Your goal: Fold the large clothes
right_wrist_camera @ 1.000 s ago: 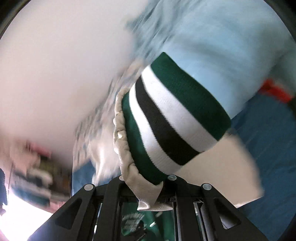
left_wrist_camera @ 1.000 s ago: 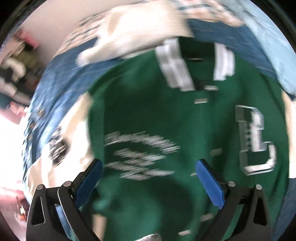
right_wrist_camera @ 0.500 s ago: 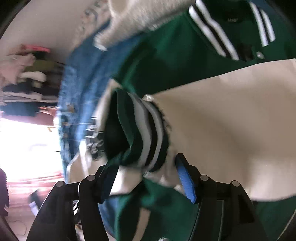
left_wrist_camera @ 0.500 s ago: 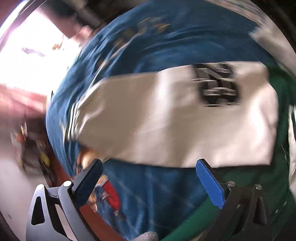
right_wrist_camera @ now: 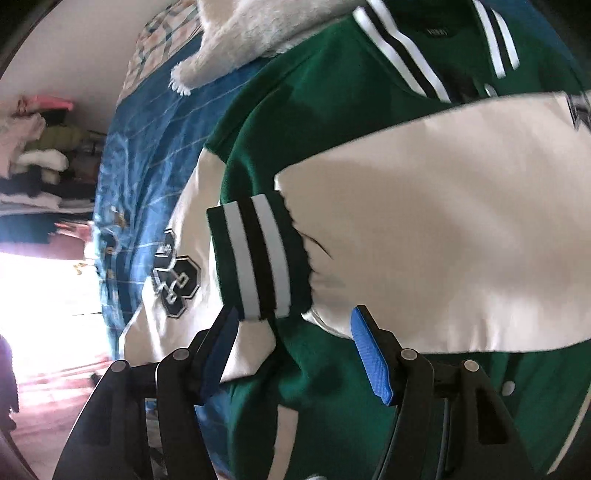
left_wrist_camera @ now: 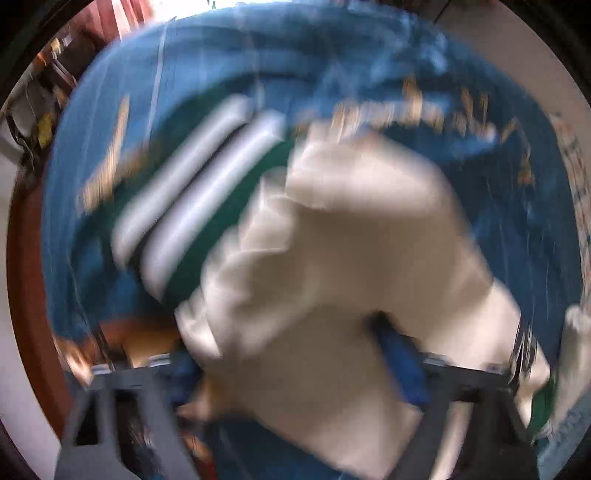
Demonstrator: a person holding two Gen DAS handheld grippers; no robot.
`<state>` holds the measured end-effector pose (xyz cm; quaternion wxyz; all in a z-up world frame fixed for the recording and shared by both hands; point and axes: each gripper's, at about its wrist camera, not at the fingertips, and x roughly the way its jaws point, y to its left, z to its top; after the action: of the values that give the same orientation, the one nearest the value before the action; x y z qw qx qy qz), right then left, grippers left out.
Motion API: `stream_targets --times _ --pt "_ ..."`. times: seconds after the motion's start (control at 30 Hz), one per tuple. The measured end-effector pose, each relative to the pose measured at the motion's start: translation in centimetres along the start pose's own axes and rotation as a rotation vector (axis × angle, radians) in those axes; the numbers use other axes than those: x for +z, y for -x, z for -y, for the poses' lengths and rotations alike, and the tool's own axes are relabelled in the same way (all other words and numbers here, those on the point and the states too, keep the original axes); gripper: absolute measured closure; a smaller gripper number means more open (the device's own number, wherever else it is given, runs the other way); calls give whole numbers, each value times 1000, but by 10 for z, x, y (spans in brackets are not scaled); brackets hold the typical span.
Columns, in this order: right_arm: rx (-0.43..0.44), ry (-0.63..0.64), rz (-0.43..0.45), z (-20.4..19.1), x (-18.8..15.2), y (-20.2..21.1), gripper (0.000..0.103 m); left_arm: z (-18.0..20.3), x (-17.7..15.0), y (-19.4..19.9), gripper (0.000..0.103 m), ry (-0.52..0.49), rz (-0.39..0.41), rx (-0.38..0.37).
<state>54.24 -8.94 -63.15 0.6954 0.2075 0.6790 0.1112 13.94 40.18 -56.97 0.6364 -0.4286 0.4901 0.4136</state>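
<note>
A green varsity jacket (right_wrist_camera: 332,110) with white sleeves lies on a blue bedspread (right_wrist_camera: 147,147). One white sleeve (right_wrist_camera: 443,240) is laid across its front, ending in a striped cuff (right_wrist_camera: 258,258). My right gripper (right_wrist_camera: 295,332) stands open just short of that cuff, with nothing between its pads. The left wrist view is blurred. It shows the other white sleeve (left_wrist_camera: 351,240) and its striped cuff (left_wrist_camera: 192,192) on the bedspread (left_wrist_camera: 258,55). My left gripper (left_wrist_camera: 291,365) points down with its jaws closing. Bunched sleeve cloth lies between them and hides the left finger.
A white fluffy thing (right_wrist_camera: 251,33) and a patterned pillow (right_wrist_camera: 162,37) lie at the head of the bed. Stacked clothes (right_wrist_camera: 37,147) fill shelves at the left. The bed's brown wooden edge (left_wrist_camera: 22,258) and pale floor run down the left of the left wrist view.
My right gripper has opened and let go of the striped cuff, whose sleeve now lies across the jacket. My left gripper has swung from the jacket's chest to the other sleeve, and its jaws have narrowed.
</note>
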Motion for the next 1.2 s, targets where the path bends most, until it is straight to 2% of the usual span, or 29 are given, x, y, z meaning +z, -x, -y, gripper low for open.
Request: stream_targets --times 0.03,0.07,0.17,0.27,0.3,0.33,0.37,0.4,0.5,0.53,0.6,0.63,0.67,0.73,0.77,0.8,0.83,0.87,0.9,1.0,1.07,1.1,1.2 --pt "-33 26 12 -9 -2 -1 36 4 11 4 72 -7 39 -9" --pt "-69 49 19 -15 -5 -1 32 7 20 7 81 -18 66 -21" --pt "-142 150 29 -39 -15 -8 31 22 55 17 93 -54 131 -62" --pt "-253 241 27 -64 -23 -25 31 51 81 31 96 -119 177 -104" --pt "-327 265 6 -70 -22 -40 40 66 84 40 96 -147 191 -114" --pt "-371 252 -1 -71 -23 -48 53 73 90 44 96 -172 205 -119" --pt "-395 199 1 -68 -20 -55 74 84 90 51 96 -197 218 -125" --pt "-413 184 3 -70 -18 -58 80 93 92 58 96 -226 229 -133" --pt "-424 199 70 -92 -17 -53 85 110 98 71 97 -303 258 -139" --pt "-401 227 94 -104 -17 -48 85 111 98 77 97 -321 266 -140" --pt "-351 267 76 -120 -20 -50 84 112 87 91 97 -351 283 -142" --pt "-344 289 26 -125 -21 -59 82 110 80 99 97 -360 292 -139" --pt "-336 288 -7 -124 -22 -65 71 112 78 103 97 -367 299 -139" --pt "-279 253 -40 -117 -23 -65 63 116 73 113 98 -381 320 -141" --pt "-237 227 -44 -111 -22 -58 52 119 70 119 98 -389 333 -143" --pt "-182 197 -35 -104 -23 -45 41 123 65 127 98 -401 351 -149" --pt "-152 178 -10 -98 -26 -27 36 129 59 136 99 -421 371 -154" --pt "-144 169 18 -92 -29 -10 25 133 54 144 99 -438 389 -157" --pt "-141 159 51 -85 -34 10 19 140 46 154 99 -464 416 -161" --pt "-220 137 122 -62 -48 54 18 164 19 184 99 -543 482 -177" --pt "-312 124 147 -40 -54 74 16 181 -2 204 100 -597 514 -206" --pt "-365 111 159 -24 -57 81 16 192 -17 215 100 -636 531 -223" --pt "-436 72 177 20 -58 98 16 228 -68 241 100 -777 589 -266"
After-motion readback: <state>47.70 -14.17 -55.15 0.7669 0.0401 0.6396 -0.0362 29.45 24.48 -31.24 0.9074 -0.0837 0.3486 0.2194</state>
